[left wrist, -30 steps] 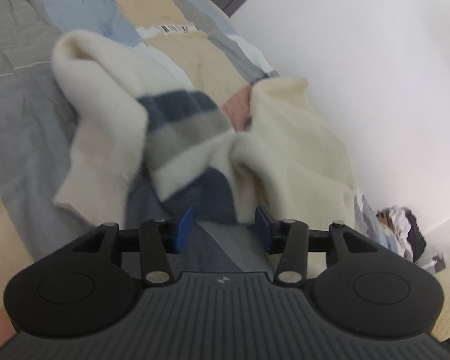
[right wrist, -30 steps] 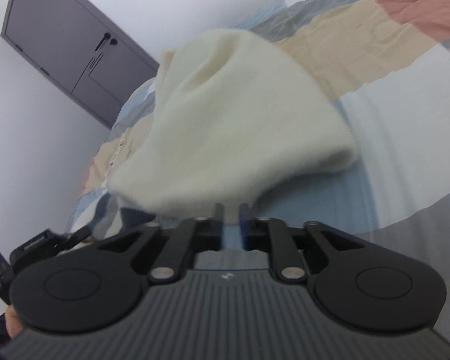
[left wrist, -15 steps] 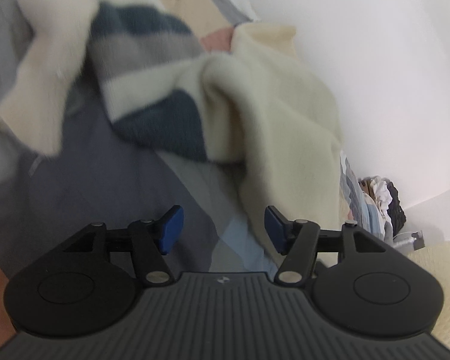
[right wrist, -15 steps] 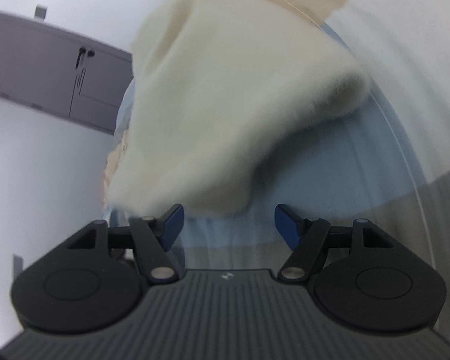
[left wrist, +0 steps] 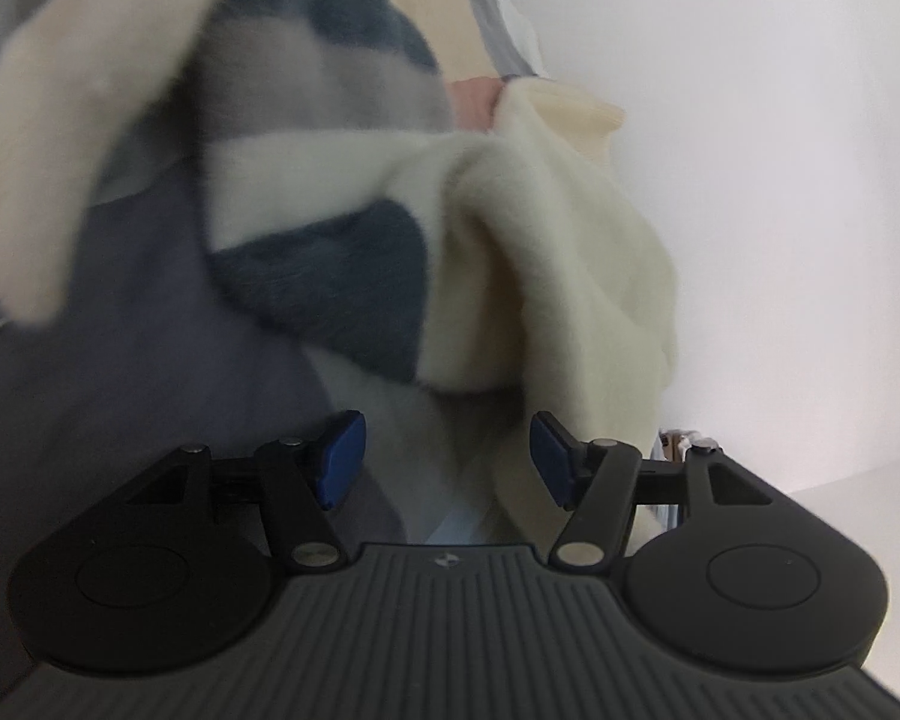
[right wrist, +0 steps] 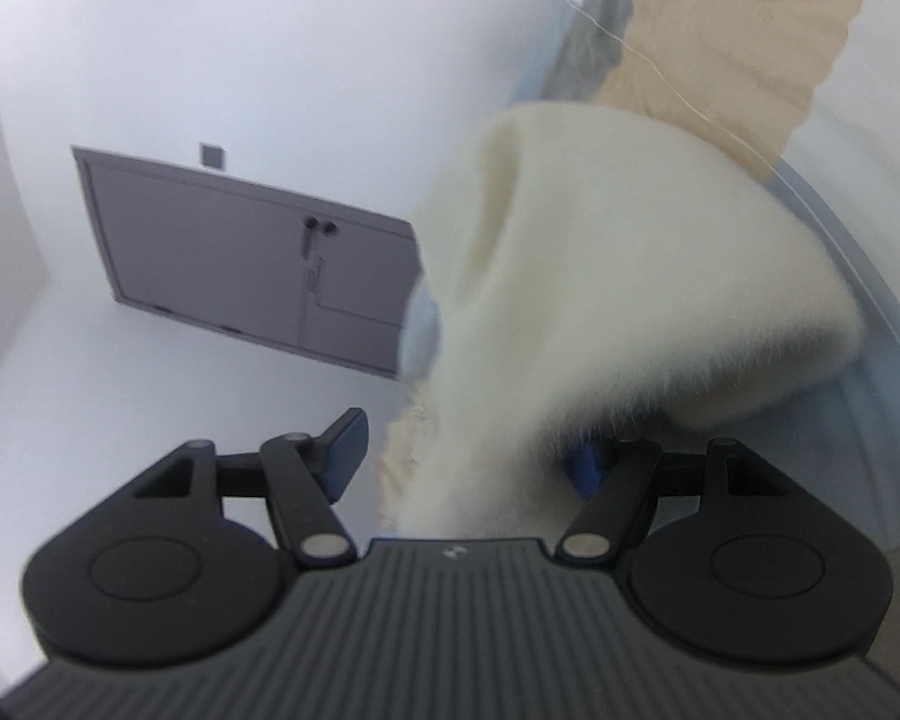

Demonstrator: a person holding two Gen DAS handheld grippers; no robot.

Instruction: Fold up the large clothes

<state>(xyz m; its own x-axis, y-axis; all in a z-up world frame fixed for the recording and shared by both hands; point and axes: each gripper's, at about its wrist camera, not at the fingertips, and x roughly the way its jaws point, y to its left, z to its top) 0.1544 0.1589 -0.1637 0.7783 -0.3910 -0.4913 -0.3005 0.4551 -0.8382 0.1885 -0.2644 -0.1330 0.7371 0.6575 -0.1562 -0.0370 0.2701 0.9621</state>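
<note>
A fluffy cream sweater with navy and grey stripes lies bunched on the patchwork bed cover. My left gripper is open, just short of a cream fold of it; cream fabric lies beside its right finger. In the right wrist view a cream part of the sweater hangs close in front. My right gripper is open, and the cream fabric reaches down between its fingers and hides most of the right fingertip.
A white wall stands right of the bed. A small pile of other clothes shows past the bed's edge. A grey door is in the white wall in the right wrist view. Beige and blue cover patches lie behind the sweater.
Both grippers opened and let go of the sweater. The left one then moved in closer to the bunched sweater. The right one tilted, and the cream fabric now lies between its open fingers.
</note>
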